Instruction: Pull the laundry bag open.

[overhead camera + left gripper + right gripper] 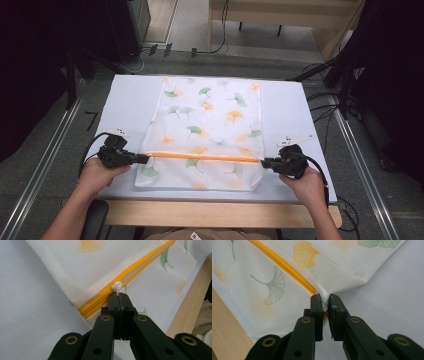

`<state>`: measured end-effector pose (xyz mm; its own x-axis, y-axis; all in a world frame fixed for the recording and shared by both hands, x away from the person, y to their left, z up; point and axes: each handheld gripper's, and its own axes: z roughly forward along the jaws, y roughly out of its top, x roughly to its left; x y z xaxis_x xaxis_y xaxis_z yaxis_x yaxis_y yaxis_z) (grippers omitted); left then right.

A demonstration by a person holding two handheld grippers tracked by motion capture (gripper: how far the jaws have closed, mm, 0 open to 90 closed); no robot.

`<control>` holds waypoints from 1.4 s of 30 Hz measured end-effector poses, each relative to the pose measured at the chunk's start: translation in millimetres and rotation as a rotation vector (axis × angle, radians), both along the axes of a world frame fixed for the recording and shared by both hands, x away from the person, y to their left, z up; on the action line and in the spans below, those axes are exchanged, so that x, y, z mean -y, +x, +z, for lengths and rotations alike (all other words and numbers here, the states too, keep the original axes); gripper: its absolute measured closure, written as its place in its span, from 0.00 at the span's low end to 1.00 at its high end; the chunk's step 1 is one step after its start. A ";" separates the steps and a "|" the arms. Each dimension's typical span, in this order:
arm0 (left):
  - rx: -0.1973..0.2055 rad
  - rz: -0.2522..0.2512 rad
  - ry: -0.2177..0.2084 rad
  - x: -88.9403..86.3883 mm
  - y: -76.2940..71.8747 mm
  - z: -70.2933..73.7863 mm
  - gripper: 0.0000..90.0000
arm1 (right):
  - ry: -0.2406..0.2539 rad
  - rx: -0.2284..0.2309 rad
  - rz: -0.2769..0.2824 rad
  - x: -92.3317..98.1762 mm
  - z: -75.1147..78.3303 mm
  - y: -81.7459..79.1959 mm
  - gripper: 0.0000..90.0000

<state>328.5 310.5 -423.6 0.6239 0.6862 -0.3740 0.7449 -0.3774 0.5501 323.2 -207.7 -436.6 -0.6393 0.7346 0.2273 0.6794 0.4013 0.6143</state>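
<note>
A white mesh bag (207, 125) printed with green and orange ginkgo leaves lies flat on the table, its orange zipper (200, 156) running left to right near the front. My left gripper (141, 159) sits at the zipper's left end, shut on the small white zipper pull (116, 286). My right gripper (263, 162) is at the zipper's right end, shut on the bunched edge of the bag (325, 301) where the zipper (284, 266) stops. Hands hold both grippers from the front.
A white sheet (125, 100) covers the tabletop, with a wooden front edge (220, 212) just behind the hands. Cables (320, 107) and dark equipment stand on the floor to the right and back left.
</note>
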 end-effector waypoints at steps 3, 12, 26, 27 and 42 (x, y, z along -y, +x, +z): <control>-0.003 -0.001 -0.001 0.1 0.0 -0.1 1.00 | 0.000 -0.001 -0.001 -0.1 -0.1 0.0 0.94; -0.001 0.003 -0.004 0.3 0.0 0.2 1.00 | -0.001 0.002 0.002 0.3 -0.9 0.6 0.94; -0.011 0.023 -0.001 -8.3 -1.1 -0.5 1.00 | -0.003 0.003 0.001 1.6 -1.5 1.2 0.94; -0.011 0.027 -0.002 -11.9 -1.4 -0.5 1.00 | -0.003 -0.002 -0.002 1.7 -1.4 1.0 0.94; -0.032 0.067 -0.011 -31.6 -4.8 -4.1 1.00 | -0.023 -0.010 -0.001 -2.0 -4.2 2.8 0.94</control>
